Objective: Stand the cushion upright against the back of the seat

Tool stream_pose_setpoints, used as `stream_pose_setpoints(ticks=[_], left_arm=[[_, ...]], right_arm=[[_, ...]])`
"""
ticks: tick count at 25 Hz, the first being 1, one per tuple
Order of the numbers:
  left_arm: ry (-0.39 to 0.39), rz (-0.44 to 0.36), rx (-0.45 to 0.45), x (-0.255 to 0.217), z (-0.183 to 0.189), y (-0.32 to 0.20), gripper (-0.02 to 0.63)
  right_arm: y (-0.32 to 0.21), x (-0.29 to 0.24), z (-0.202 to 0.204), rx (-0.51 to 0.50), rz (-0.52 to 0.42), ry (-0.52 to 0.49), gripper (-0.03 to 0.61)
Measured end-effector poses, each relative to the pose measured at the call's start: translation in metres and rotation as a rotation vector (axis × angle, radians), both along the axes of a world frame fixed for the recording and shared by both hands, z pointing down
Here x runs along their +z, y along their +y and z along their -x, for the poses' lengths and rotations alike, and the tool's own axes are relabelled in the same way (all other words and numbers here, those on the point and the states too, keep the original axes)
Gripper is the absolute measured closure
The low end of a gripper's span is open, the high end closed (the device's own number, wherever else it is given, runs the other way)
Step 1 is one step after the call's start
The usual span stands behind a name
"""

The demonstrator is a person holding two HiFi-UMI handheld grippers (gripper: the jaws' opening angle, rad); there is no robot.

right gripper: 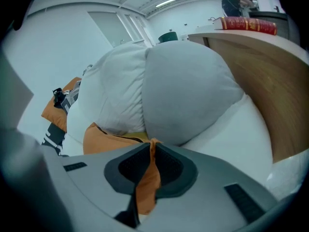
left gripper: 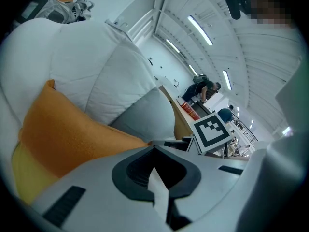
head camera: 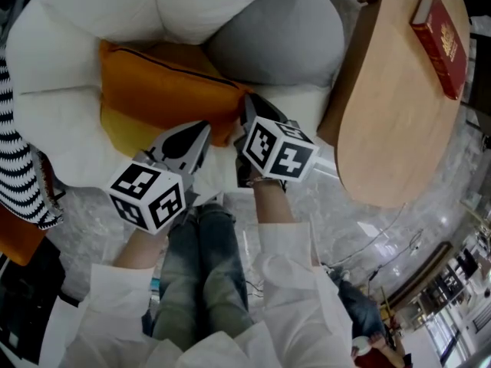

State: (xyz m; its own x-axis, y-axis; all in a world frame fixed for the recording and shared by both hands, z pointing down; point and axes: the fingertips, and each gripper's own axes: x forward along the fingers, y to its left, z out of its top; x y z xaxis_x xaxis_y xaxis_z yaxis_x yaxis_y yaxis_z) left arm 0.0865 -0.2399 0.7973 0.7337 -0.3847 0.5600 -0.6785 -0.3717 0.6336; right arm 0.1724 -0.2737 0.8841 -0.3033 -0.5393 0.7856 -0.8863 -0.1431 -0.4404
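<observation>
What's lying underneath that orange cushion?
The orange cushion lies on the white seat. A yellow layer peeks out under its near left edge; whether that is its own underside is unclear. Anything beneath its middle is covered.

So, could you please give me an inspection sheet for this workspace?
Surface: white seat, soft.
Job's things: orange cushion lying on the seat, not yet upright.
Clutter: grey cushion and white cushion at the back; striped cushion left; book on table.
Grippers: right gripper shut on orange cushion's corner; left gripper shut on a white strip, seemingly fabric.
Cables: thin line on floor, perhaps a lead.
Surroundings: marble floor, people far off.
</observation>
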Motion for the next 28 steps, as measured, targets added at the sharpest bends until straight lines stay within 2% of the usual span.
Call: stream_pose_setpoints(ticks=[5, 12, 21, 28], left_arm=[[0.004, 0.006, 0.0, -0.003, 0.0, 0.002, 0.606], [0.008, -0.011, -0.021, -0.019, 0.009, -0.004, 0.606], [0.008, -0.037, -0.081, -0.047, 0.031, -0.015, 0.606], [0.018, -0.066, -0.112, -0.088, 0.047, -0.026, 0.606]], right_arm=[[0.003, -0.008, 0.005, -0.048, -0.026, 0.043, 0.541], [0.001, -0.042, 0.019, -0.098, -0.071, 0.042, 0.543], [-0.028, -0.118, 0.062, -0.161, -0.189, 0.006, 0.545], [-0.053, -0.183, 0.089, -0.161, -0.256, -0.024, 0.548]])
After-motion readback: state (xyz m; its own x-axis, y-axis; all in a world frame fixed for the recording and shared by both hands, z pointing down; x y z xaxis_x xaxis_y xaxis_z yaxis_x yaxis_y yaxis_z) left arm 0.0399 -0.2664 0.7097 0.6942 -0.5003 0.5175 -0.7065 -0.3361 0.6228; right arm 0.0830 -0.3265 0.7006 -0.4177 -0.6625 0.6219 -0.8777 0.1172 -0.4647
